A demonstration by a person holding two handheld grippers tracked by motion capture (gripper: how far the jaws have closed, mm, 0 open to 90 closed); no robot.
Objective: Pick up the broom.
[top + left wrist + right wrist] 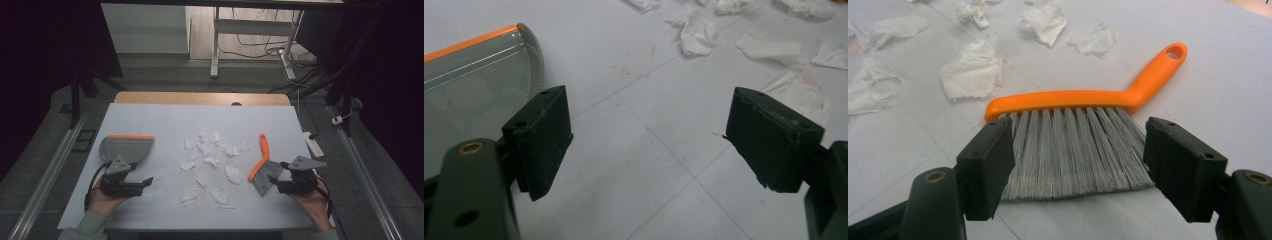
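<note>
White table (150, 120): dustpan (125, 147) empty, paper scraps (210, 162) beside brush (262, 167).

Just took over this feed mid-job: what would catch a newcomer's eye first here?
The scatter of crumpled white paper scraps across the middle of the white table. To their right lies an orange-handled brush, its grey bristles right in front of the open right tongs. On the left, a grey dustpan with an orange edge lies beside the open left tongs.

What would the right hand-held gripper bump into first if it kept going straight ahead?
Most likely the grey bristles of the orange brush. They lie right ahead of the right hand-held gripper, between its open jaws, which do not seem to touch them yet.
</note>
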